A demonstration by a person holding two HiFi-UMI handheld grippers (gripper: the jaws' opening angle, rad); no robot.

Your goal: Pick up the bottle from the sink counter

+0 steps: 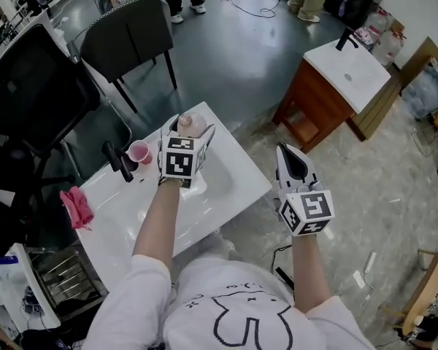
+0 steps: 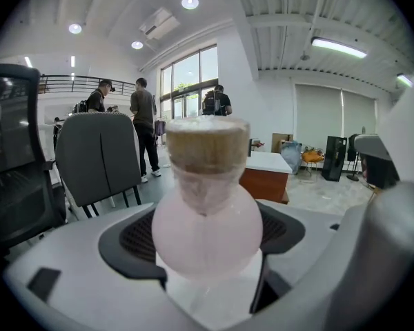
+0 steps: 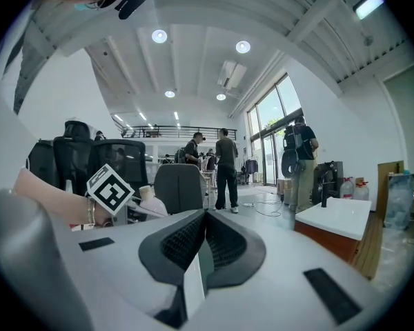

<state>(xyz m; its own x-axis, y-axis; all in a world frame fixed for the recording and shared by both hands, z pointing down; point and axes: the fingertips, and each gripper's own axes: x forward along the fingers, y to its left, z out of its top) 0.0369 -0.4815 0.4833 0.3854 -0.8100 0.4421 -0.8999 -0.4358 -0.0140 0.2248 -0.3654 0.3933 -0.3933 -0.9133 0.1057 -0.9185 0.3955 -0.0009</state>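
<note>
left gripper (image 1: 191,133), jaws closed on the belly of the round pink bottle (image 1: 192,124), at the far edge of the sink counter (image 1: 241,188). right gripper (image 1: 290,159), jaws together on nothing, held beyond the counter's right edge. grasp made; whether the bottle has cleared the counter cannot be told, so the lift likely remains.

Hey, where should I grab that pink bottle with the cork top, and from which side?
Take the bottle by its round belly, coming in level from the person's side, as the left gripper does now. It stands upright and the belly sits between both pads; the narrow neck and cork-like cap probably offer less hold.
</note>
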